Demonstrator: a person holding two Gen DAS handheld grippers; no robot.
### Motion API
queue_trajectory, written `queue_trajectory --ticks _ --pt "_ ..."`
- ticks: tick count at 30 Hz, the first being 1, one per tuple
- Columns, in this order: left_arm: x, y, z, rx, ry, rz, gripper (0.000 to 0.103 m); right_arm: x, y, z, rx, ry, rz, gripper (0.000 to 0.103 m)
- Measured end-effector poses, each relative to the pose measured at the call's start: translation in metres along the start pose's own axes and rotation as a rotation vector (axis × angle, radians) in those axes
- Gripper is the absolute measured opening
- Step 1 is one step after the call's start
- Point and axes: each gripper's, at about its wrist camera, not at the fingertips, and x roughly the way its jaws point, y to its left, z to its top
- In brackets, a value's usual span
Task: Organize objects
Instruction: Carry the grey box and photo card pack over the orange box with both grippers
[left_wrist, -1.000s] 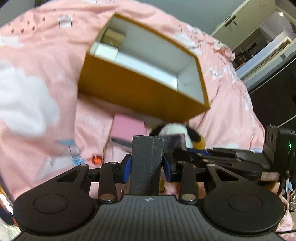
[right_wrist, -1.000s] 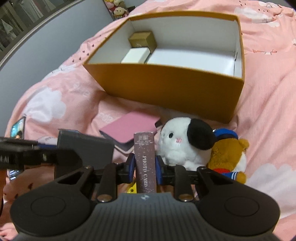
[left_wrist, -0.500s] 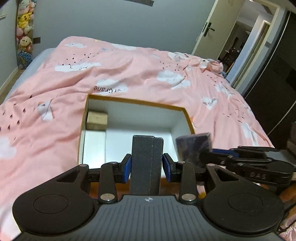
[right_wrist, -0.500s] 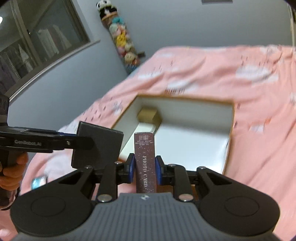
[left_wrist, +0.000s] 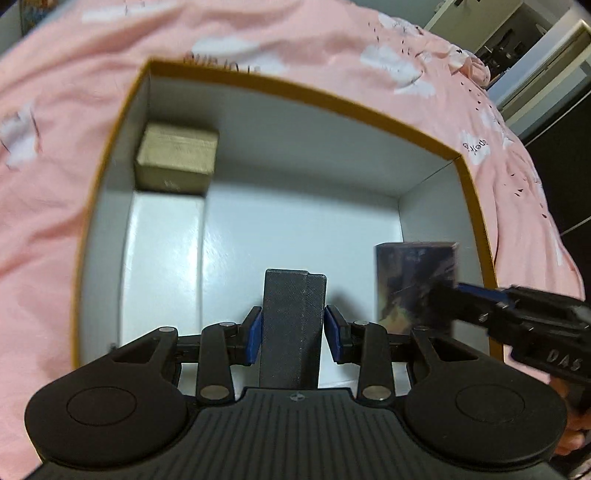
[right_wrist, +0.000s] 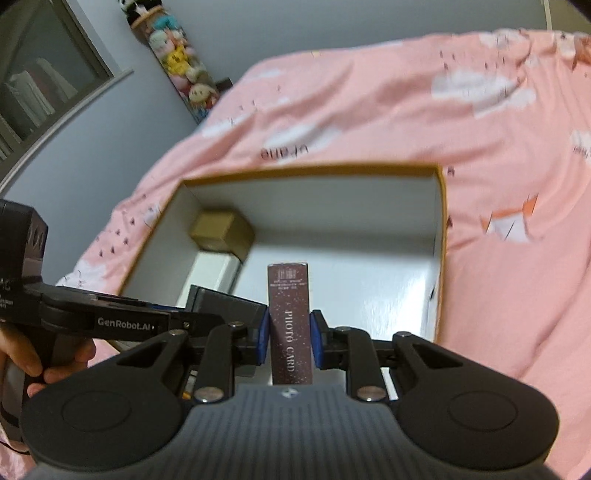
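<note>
Two claws each hold a box over the big open box (left_wrist: 476, 206) on the bed: our left claw (left_wrist: 293, 334) pinches a gray box (left_wrist: 293, 314), our right claw (right_wrist: 288, 338) pinches the photo card box (right_wrist: 290, 321), so we set both down flat beside the gold box (left_wrist: 175, 158) inside it.

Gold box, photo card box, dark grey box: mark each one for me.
gold box (left_wrist: 177, 157), left wrist view, its top face, in the storage box's far left corner.
photo card box (right_wrist: 290, 325), right wrist view, its lettered spine, between the pads.
dark grey box (left_wrist: 291, 325), left wrist view, its narrow front face.
</note>
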Motion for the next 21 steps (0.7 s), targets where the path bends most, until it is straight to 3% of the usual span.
queue_trajectory --ticks 8,13,15,18,21 --pt "0.013 0.015 0.006 -0.037 0.076 -0.053 0.04 0.029 -0.009 -0.002 0.031 0.065 0.005 0.024" --pt "0.006 0.008 0.006 0.022 0.07 0.051 0.048 0.041 -0.009 -0.004 0.044 0.098 -0.007 0.024" --pt "0.004 0.005 0.005 0.055 0.067 0.094 0.059 0.044 -0.009 -0.005 0.047 0.105 -0.006 0.024" --pt "-0.001 -0.003 0.002 0.134 0.042 0.176 0.059 0.046 -0.007 -0.005 0.046 0.107 -0.011 0.024" --pt "-0.007 -0.006 0.001 0.154 0.033 0.199 0.058 0.047 -0.008 -0.006 0.052 0.114 -0.014 0.024"
